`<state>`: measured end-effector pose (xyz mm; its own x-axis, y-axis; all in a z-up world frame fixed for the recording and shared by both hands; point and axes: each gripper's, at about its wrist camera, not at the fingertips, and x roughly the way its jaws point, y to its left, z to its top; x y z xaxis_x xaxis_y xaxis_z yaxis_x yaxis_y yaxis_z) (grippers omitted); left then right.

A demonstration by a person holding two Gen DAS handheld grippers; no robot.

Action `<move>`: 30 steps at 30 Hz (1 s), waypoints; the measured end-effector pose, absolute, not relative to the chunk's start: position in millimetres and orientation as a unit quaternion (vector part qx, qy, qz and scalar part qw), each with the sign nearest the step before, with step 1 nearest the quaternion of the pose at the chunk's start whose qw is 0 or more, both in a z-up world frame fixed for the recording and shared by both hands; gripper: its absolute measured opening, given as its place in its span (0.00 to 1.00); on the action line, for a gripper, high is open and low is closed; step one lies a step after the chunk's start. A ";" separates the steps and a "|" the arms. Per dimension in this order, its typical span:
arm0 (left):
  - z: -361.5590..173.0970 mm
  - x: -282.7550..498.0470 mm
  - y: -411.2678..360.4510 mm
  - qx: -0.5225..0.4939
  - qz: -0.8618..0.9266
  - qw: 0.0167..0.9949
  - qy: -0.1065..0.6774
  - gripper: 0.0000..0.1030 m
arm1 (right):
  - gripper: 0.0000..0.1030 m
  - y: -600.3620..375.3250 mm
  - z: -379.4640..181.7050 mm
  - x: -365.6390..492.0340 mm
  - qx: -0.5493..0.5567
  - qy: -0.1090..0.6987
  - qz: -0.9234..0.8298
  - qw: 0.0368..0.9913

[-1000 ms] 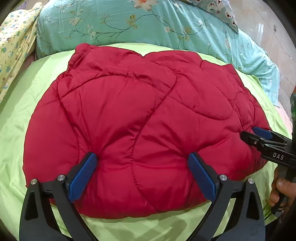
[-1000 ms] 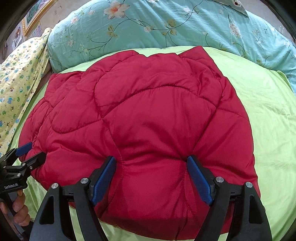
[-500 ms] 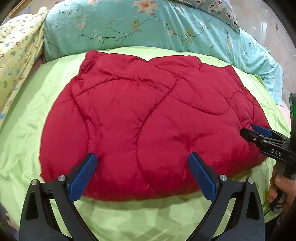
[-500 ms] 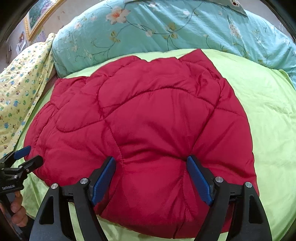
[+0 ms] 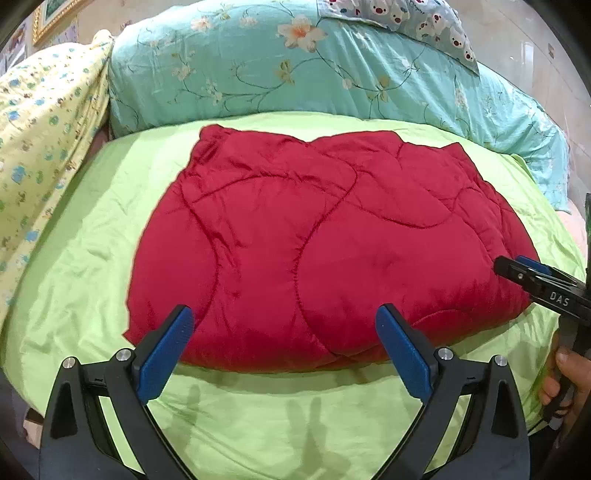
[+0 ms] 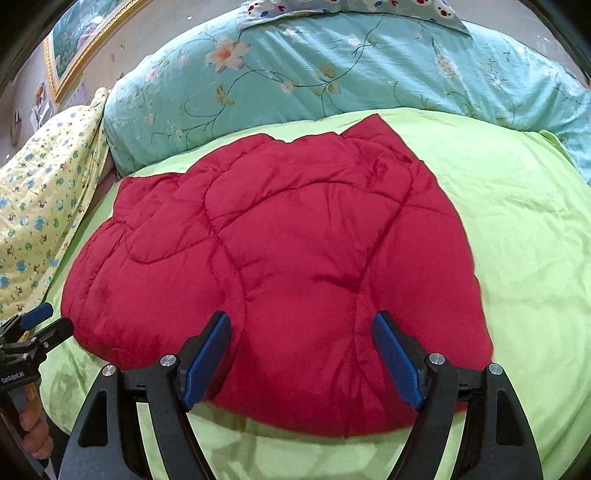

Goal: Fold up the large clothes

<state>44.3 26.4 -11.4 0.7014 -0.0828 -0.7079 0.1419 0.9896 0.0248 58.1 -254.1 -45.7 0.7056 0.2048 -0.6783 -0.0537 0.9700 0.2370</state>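
Observation:
A red quilted padded garment lies folded in a puffy bundle on the lime-green bed sheet. It also shows in the right wrist view. My left gripper is open and empty, just above the garment's near edge. My right gripper is open and empty, its blue pads over the garment's near right part. The right gripper shows at the right edge of the left wrist view. The left gripper shows at the left edge of the right wrist view.
A teal floral quilt is bunched along the far side of the bed. A yellow printed blanket lies at the left. A bear-print pillow sits at the back. A framed picture hangs on the wall.
Both grippers have pulled back and up from the garment. It looks smaller and sits farther off, and more green sheet shows in front of it.

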 end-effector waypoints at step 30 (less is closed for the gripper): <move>-11.1 66.9 38.8 0.032 -0.074 0.918 0.388 0.96 | 0.79 -215.1 8.5 76.3 0.065 0.371 0.076 0.923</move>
